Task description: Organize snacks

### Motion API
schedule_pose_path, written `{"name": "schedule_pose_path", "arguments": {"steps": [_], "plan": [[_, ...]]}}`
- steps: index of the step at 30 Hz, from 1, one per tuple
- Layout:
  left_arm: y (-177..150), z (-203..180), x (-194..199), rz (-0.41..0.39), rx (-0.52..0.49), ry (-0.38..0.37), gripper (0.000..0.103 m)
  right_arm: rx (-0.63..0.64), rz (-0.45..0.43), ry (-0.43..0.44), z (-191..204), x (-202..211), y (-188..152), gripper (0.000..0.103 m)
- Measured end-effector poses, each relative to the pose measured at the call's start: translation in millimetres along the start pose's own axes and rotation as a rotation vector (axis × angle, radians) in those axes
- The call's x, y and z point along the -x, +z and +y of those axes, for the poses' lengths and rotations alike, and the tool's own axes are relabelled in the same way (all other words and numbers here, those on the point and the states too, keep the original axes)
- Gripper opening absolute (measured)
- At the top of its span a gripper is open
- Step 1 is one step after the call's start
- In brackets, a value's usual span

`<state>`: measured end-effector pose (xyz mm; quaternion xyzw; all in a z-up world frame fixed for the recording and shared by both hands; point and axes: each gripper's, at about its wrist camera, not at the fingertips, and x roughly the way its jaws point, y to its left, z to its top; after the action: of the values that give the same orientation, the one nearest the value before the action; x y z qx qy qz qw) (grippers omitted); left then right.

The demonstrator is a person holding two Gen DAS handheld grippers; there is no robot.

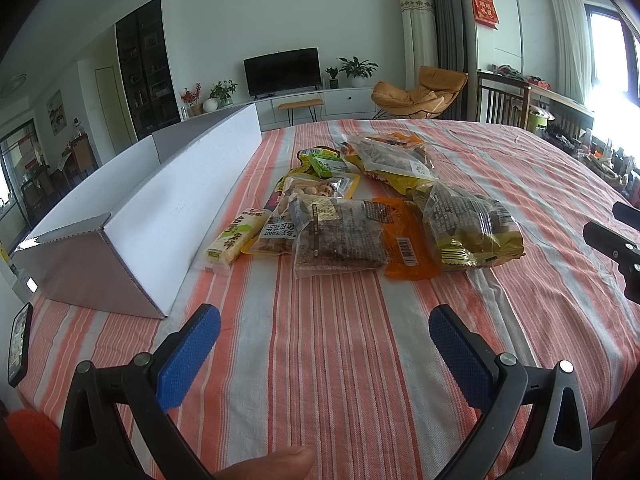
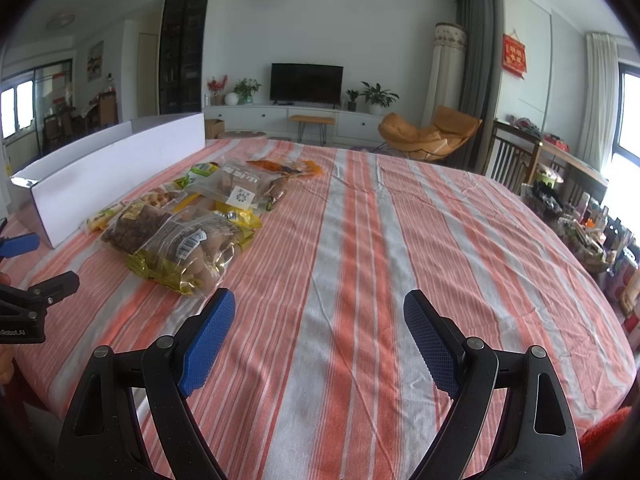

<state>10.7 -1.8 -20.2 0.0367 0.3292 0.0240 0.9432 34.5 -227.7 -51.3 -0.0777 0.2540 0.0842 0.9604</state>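
**Striped cloth, one box, a heap of snack packs**

Orange-and-white striped cloth (image 1: 340, 360) covers the bench, and I count one long white box (image 1: 168, 200) lying along its left side, open at the top. Just beside the box sits the snack pile (image 1: 360, 208); from my left camera I can make out roughly eight packets, overlapping too much for a firm count. Nearest the box is one pale yellow bar (image 1: 232, 240), then one peanut pack (image 1: 280, 228), one clear pack of brown grain bars (image 1: 340, 240) on an orange wrapper, and one gold-trimmed bag (image 1: 472, 232) of brown pieces. Two green-labelled packets lie farther back.

My left hand-held gripper (image 1: 324, 352) hovers over bare cloth short of the pile, jaws spread wide, nothing between them. My right hand-held gripper (image 2: 320, 336) is likewise spread and empty, with the gold-trimmed bag just off its left finger. One phone (image 1: 18, 344) rests at the bench's left edge.
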Motion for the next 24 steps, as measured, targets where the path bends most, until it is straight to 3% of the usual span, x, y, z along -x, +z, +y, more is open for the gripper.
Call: {"name": "schedule_pose_path", "arguments": {"steps": [24], "plan": [[0.5,1.7,0.0,0.002,-0.003,0.003,0.103,0.000,0.004,0.000,-1.0,0.3,0.3,0.089]]}}
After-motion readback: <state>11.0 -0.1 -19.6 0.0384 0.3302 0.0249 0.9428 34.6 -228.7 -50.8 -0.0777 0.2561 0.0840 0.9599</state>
